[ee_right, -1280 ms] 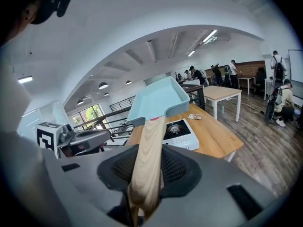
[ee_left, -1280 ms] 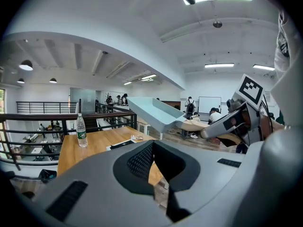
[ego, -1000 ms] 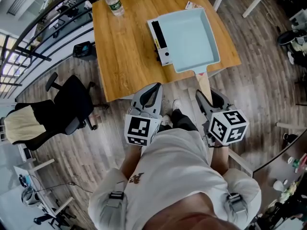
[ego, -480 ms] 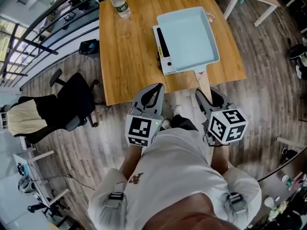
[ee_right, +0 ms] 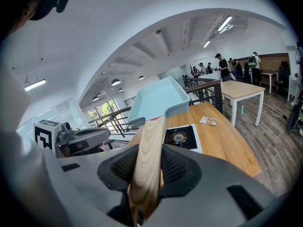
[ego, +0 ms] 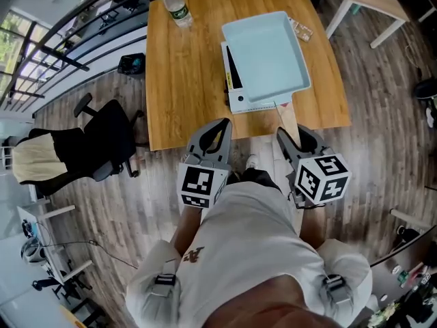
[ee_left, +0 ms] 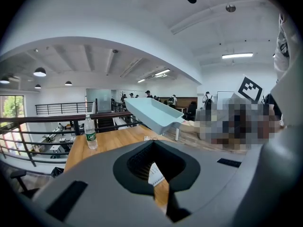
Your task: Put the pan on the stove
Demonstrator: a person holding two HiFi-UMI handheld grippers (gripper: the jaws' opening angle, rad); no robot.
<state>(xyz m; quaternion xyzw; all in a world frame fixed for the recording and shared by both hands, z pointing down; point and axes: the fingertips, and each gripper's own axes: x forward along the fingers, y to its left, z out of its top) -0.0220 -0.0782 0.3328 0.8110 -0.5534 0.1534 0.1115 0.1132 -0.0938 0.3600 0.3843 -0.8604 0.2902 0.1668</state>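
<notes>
My right tool is clamped on the wooden handle of the pan. The handle runs straight out between both jaws, which press on it from either side. The pan itself is a pale blue, square, deep-sided one. It hangs out ahead of this tool, past the near edge of the surface, with its far end tipped up. From my left tool's camera I see open space under the pan's body, so it is lifted off the wood.

The stove sits on the surface just beyond my right tool's tips. It is a white single-burner unit with a black top. Seen from above, the pan covers most of it, leaving only the strip on my left tool's side and the near edge showing.

My left tool is closed with nothing in it, its tips together. It floats level with my right tool, short of the surface edge and well apart from the pan.

Far ahead of my left tool a plastic bottle stands upright near the back edge of the surface. A small packet lies beyond the pan on my right tool's side. A black office chair stands on the floor out to the left of my left tool.
</notes>
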